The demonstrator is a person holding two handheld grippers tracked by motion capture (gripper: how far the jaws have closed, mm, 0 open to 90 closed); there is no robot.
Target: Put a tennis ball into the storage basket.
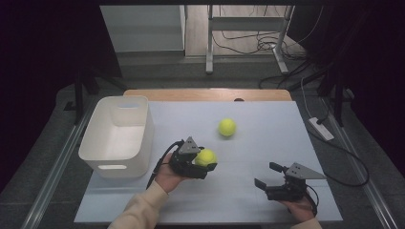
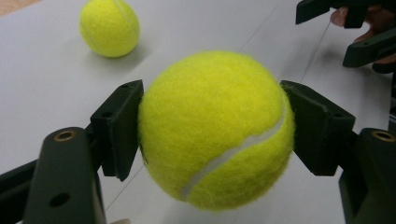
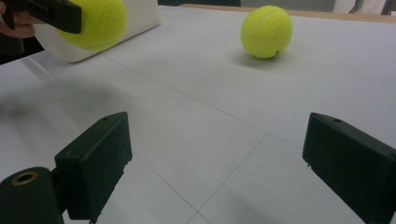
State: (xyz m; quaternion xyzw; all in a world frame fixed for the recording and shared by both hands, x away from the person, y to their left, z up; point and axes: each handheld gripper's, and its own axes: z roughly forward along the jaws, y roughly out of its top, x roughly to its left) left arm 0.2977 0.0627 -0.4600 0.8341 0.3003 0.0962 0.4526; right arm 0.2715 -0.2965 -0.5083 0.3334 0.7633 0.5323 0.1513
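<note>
A pale table [image 1: 267,200] is carrying a white bin [image 1: 117,136] at its left. Beside the bin, the left gripper [image 1: 207,164] is clamping a fuzzy yellow-green ball [image 2: 217,128] above the table, its white seam curving across the lower right. Being round, it is showing no long axis. A second ball [image 1: 227,127] is lying farther back. The right gripper [image 1: 265,175] is resting with jaws apart, empty.
</note>
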